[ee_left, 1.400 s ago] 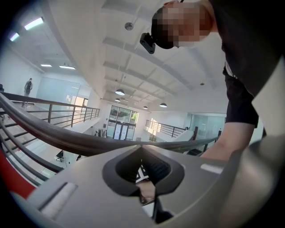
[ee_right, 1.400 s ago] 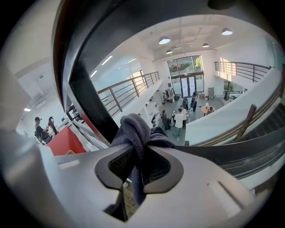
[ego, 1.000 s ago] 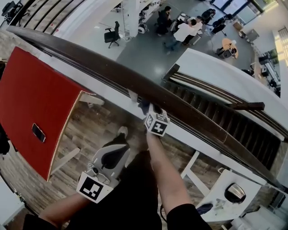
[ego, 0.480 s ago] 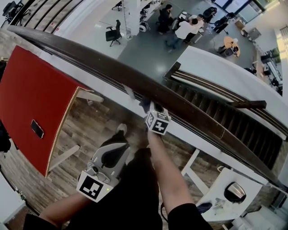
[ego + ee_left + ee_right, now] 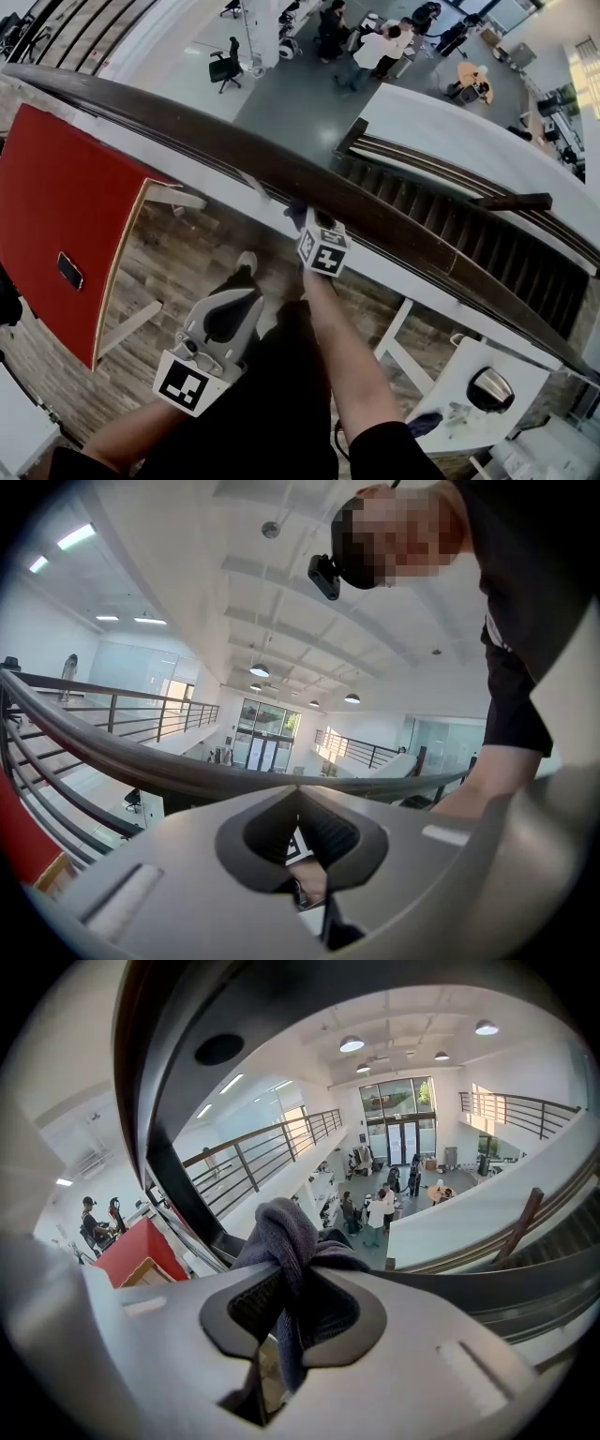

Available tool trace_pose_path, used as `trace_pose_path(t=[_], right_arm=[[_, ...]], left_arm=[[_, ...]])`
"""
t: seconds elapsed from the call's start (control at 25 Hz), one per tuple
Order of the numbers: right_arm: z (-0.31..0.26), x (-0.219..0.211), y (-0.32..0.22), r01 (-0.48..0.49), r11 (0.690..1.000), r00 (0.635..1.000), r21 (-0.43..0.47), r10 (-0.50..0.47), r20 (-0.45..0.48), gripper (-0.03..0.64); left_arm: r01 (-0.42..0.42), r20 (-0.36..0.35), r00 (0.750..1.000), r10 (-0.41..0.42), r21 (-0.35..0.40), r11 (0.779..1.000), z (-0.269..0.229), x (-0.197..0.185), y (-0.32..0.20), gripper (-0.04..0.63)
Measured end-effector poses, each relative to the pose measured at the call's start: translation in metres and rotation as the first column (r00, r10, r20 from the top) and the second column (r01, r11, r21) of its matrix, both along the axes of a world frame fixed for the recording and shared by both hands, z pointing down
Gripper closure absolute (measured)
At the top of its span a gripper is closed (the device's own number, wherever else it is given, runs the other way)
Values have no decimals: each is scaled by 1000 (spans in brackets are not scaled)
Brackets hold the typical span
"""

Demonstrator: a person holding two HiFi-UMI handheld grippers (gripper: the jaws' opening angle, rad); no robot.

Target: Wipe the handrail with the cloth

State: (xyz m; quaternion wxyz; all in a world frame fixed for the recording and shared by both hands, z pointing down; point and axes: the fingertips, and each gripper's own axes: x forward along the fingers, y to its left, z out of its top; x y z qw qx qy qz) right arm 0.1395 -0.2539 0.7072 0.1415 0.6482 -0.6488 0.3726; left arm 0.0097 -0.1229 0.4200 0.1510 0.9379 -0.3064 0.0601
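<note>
Right gripper (image 5: pixel 295 1283) is shut tight on the dark cloth (image 5: pixel 281 1232), which bunches up out of its tip. Just ahead of it runs the long brown handrail (image 5: pixel 394 220), and the cloth looks pressed on the rail's near side. I think the wiping is going on now. Next, the cloth should slide along the rail, pushed down on it. Left gripper (image 5: pixel 246 272) is closed with nothing in it, low and behind the right one. Under both is a wood floor (image 5: pixel 169 272). Left of the left gripper stands a red bench (image 5: pixel 66 187). Past the rail, far below, are people (image 5: pixel 375 47) in a big bright hall.
</note>
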Motion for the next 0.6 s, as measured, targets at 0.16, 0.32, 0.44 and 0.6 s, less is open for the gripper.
trace_pose_path(t=[0.16, 0.32, 0.44, 0.6], right_arm=[[2, 8, 5, -5, 1000, 1000, 1, 5, 1, 561], [1, 18, 12, -15, 1000, 1000, 1, 15, 1, 561], [1, 23, 16, -14, 1000, 1000, 3, 14, 2, 561], [0, 29, 20, -25, 1000, 1000, -2, 25, 8, 561]], left_arm=[[-15, 2, 1000, 15, -7, 1000, 3, 8, 7, 597], [-25, 11, 1000, 25, 8, 1000, 0, 14, 13, 595], [-33, 15, 999, 33, 12, 999, 0, 19, 18, 596], [-39, 15, 999, 39, 4, 999, 1, 26, 24, 597]])
